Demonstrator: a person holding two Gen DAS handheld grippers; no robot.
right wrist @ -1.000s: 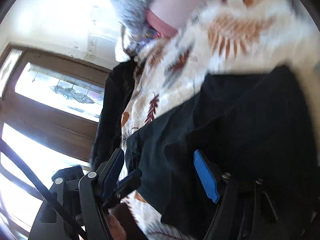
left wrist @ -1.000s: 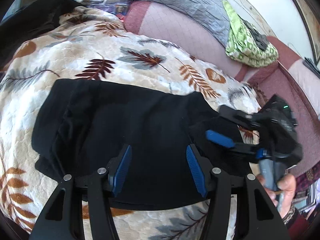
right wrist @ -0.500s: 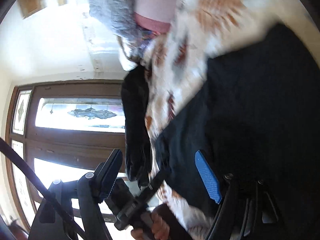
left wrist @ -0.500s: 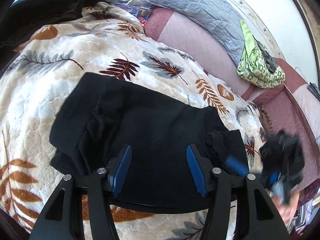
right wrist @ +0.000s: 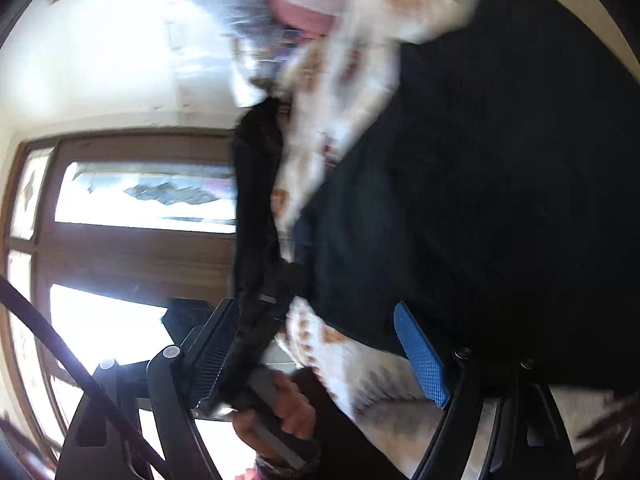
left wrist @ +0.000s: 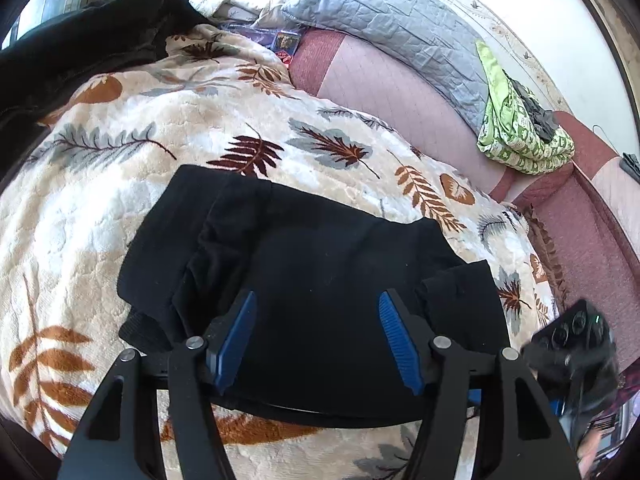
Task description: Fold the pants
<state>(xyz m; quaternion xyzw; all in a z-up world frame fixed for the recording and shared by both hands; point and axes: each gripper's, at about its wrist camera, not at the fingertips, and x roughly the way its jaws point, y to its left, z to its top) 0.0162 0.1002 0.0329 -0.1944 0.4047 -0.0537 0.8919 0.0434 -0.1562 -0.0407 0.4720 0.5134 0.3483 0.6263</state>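
Observation:
Black pants [left wrist: 312,264] lie folded in a compact bundle on a leaf-patterned blanket [left wrist: 120,160]. My left gripper [left wrist: 316,340] is open and empty, its blue pads above the near edge of the bundle. The right gripper body [left wrist: 576,348] shows blurred at the lower right of the left wrist view, off the pants. In the right wrist view my right gripper [right wrist: 320,352] is open and empty, tilted sideways, with the pants [right wrist: 500,200] ahead of it and the person's hand [right wrist: 288,404] on the left gripper's handle below.
A dark garment [left wrist: 80,40] lies at the blanket's far left. A grey quilt [left wrist: 400,28] and a green patterned cloth [left wrist: 520,132] rest on the pink sofa [left wrist: 400,92] behind. A wooden door with glass panes [right wrist: 132,208] is at the left.
The right gripper has let go of the pants' right corner and pulled back toward the lower right. The left gripper has lifted and drawn back a little. The bundle lies still.

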